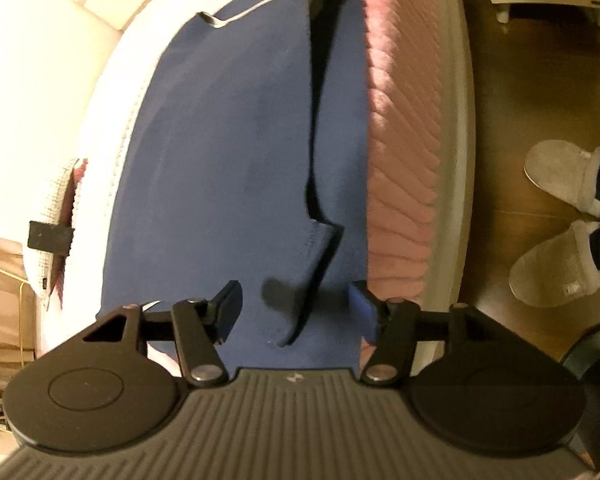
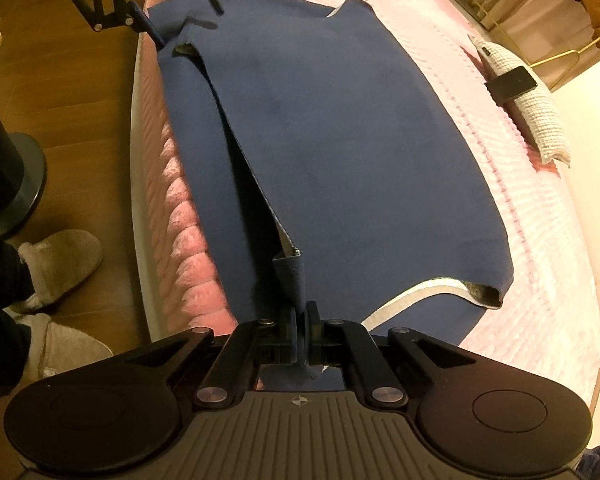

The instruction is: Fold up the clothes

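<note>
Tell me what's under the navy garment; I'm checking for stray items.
Pink bedspread shows all around the navy garment. Whatever lies beneath its middle is covered; nothing bulges.

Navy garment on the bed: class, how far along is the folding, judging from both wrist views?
Done: the navy garment lies spread flat on the pink bedspread, one long edge lifted toward a first fold. In hand: the right gripper is shut on that edge's near corner; the left gripper hovers open over the far corner. Left: carrying the edge across, then further folds.
</note>
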A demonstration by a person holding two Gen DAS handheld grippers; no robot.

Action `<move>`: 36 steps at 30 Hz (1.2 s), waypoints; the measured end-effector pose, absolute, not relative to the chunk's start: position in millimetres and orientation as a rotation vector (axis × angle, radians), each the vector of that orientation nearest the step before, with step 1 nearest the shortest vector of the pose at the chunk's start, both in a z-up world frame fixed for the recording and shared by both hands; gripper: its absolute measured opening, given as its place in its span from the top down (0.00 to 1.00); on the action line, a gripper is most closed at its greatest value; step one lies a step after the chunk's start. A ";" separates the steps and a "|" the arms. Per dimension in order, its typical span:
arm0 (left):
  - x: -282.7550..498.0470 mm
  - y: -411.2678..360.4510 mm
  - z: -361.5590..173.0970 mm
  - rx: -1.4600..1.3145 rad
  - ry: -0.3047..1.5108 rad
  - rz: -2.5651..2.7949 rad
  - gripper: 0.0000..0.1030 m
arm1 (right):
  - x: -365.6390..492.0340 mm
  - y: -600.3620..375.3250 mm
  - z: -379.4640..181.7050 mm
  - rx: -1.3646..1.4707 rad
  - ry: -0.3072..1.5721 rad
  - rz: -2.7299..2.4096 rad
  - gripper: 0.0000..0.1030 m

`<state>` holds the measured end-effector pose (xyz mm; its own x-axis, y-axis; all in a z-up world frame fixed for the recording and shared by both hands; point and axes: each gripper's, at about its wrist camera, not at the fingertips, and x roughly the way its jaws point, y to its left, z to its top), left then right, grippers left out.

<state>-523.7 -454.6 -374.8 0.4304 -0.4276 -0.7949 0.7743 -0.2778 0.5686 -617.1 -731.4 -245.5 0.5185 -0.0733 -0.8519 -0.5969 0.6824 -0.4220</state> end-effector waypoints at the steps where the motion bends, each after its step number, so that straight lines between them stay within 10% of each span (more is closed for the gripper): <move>1: -524.2 -455.1 -376.1 1.433 0.328 -1.205 0.57 | -616.3 -731.7 -245.0 -0.779 0.994 0.357 0.99; 13: -516.7 -458.9 -368.8 1.445 0.324 -1.219 0.68 | -616.8 -730.3 -244.5 -0.778 0.997 0.365 0.99; 16: -519.3 -459.1 -371.1 1.465 0.318 -1.232 0.98 | -619.1 -730.2 -241.7 -0.778 0.997 0.366 0.99; 36: -531.5 -463.5 -369.8 1.439 0.458 -1.218 0.97 | -632.7 -720.5 -258.6 -0.842 1.048 0.383 0.98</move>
